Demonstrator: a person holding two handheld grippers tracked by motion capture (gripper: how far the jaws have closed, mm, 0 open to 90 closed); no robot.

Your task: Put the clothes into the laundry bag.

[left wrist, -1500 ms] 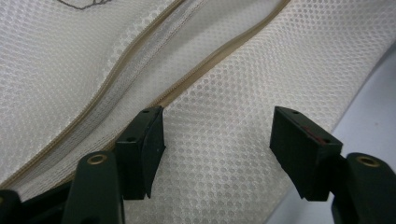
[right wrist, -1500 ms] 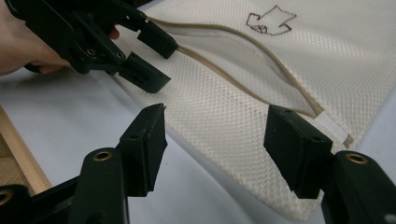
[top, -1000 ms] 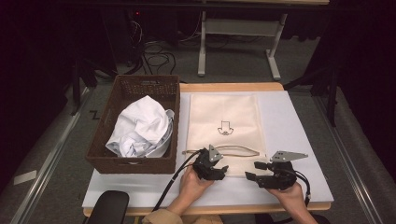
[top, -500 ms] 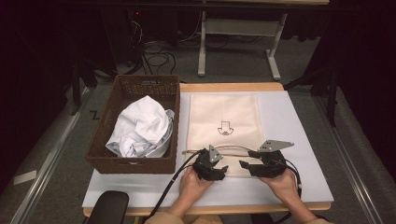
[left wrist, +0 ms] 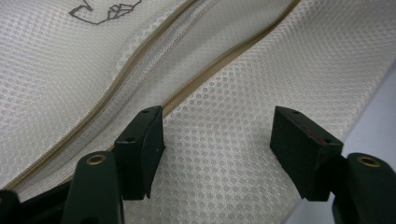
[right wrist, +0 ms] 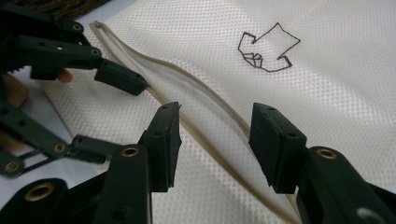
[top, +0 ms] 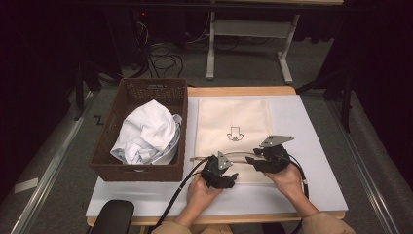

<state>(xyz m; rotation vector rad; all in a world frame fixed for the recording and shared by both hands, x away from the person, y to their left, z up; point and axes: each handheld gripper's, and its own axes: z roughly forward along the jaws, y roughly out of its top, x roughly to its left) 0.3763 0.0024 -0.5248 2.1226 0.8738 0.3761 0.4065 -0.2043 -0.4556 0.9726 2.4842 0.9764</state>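
A cream mesh bag (top: 234, 117) with a drawn arrow (top: 235, 133) lies flat on the table. Its zipper opening (right wrist: 205, 100) near the front edge gapes a little. My left gripper (top: 221, 168) rests on the mesh just below that opening, jaws open (left wrist: 219, 149) with only fabric under them. My right gripper (top: 258, 160) hovers at the opening's right part. Its jaws have just been closing and stand open (right wrist: 217, 121) astride the tan zipper edge, pads clear of it. In the right gripper view the left gripper's fingers (right wrist: 121, 77) reach in from the left.
A brown wicker basket (top: 141, 90) holding crumpled white cloth (top: 146, 134) stands left of the bag. The white table mat (top: 302, 126) is bare to the right. A black rounded object (top: 112, 219) sits at the table's front left corner.
My right gripper has moved left and a little away from the person, from beside the bag onto its zipper opening, and its jaws have narrowed. The left gripper has kept still.
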